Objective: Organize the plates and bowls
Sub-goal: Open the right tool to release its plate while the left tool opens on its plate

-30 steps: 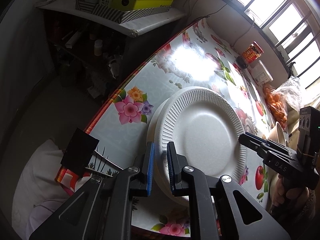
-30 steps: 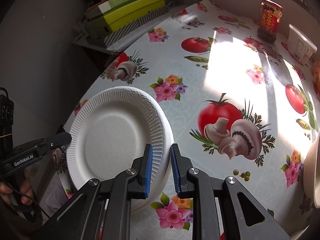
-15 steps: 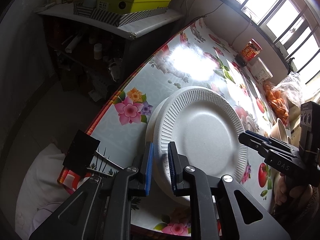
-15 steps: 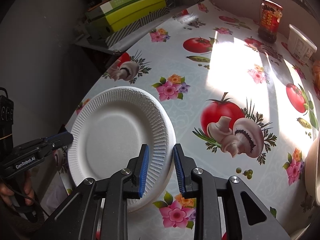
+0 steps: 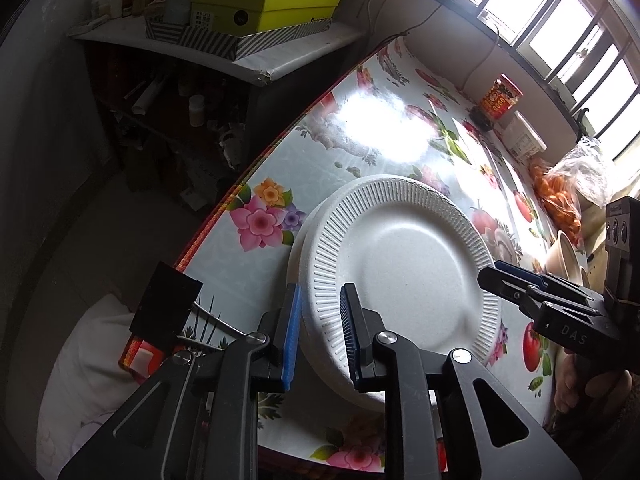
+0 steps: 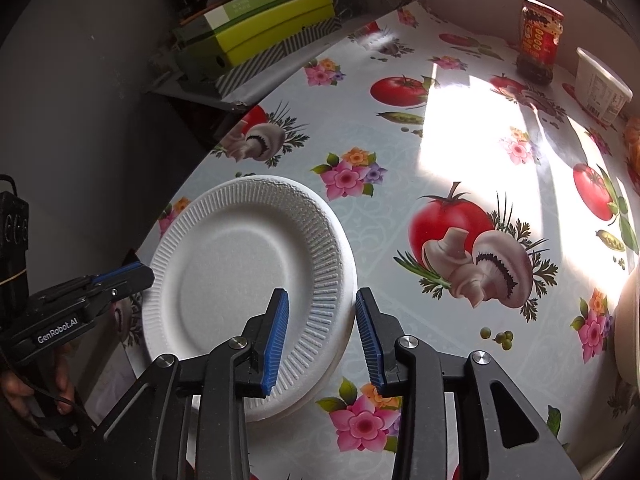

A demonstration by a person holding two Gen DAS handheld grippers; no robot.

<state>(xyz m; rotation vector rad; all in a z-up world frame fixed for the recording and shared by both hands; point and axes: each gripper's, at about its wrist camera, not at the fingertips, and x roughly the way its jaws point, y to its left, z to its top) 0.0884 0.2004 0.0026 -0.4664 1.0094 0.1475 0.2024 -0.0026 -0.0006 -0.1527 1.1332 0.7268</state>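
**Foam plates stacked at the table's near edge, both grippers spread**

The top foam plate (image 5: pixel 404 264) sits nested on a lower plate (image 5: pixel 296 248), whose rim peeks out beneath it, close to the near edge of the flowered tablecloth (image 6: pixel 460 152). The left gripper (image 5: pixel 319 332) straddles the stack's rim, its jaws apart with a gap on each side of the rim. The right gripper (image 6: pixel 322 334) has its jaws wide apart around the opposite rim, gripping nothing. Beyond the plates, well apart, stand a red jar (image 6: pixel 539 42) and a white tub (image 6: pixel 600 88). Bowls (image 5: pixel 566 256) sit at the table's right side, beside a bag of oranges (image 5: pixel 560 196).
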